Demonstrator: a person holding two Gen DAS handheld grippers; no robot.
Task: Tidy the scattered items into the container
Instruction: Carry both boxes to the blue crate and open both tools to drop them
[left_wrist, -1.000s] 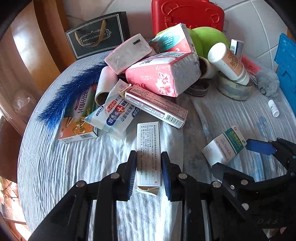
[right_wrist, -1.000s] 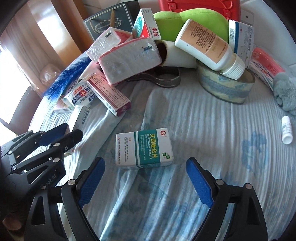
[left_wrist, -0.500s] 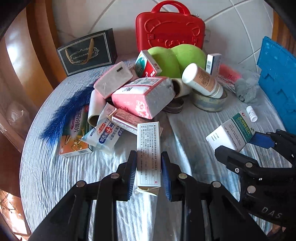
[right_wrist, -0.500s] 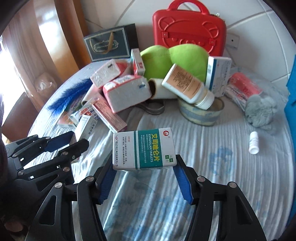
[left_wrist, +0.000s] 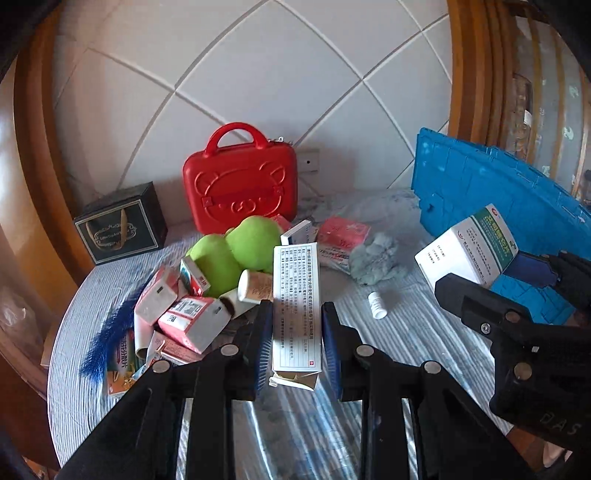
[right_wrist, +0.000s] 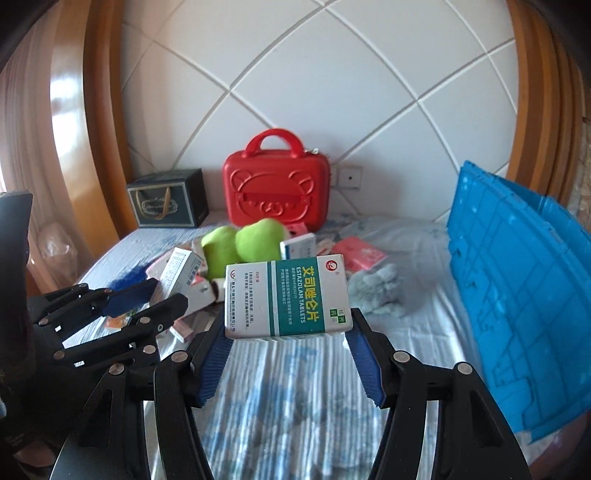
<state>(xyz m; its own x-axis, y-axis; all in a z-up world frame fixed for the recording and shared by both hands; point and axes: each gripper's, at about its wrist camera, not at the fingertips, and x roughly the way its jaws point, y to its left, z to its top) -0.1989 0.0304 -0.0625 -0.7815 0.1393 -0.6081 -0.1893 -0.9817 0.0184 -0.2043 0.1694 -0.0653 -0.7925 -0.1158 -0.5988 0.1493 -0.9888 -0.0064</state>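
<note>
My right gripper (right_wrist: 288, 354) has just closed its jaws on a green-and-white tablet box (right_wrist: 286, 295), my left (left_wrist: 296, 343) pinches a long white box (left_wrist: 296, 306), both above the striped-cloth tabletop (left_wrist: 406, 332), blue crate (right_wrist: 517, 295) at its right edge.

Red case (right_wrist: 275, 192) with bear relief, blue crate (right_wrist: 517, 295), white-and-teal tablet box (right_wrist: 286, 295), lime-green plush (left_wrist: 240, 251), blue-striped tablecloth (right_wrist: 295, 398).

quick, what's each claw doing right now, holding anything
left claw: closed on a tall white box.
right claw: closed on the green and white tablet box.
</note>
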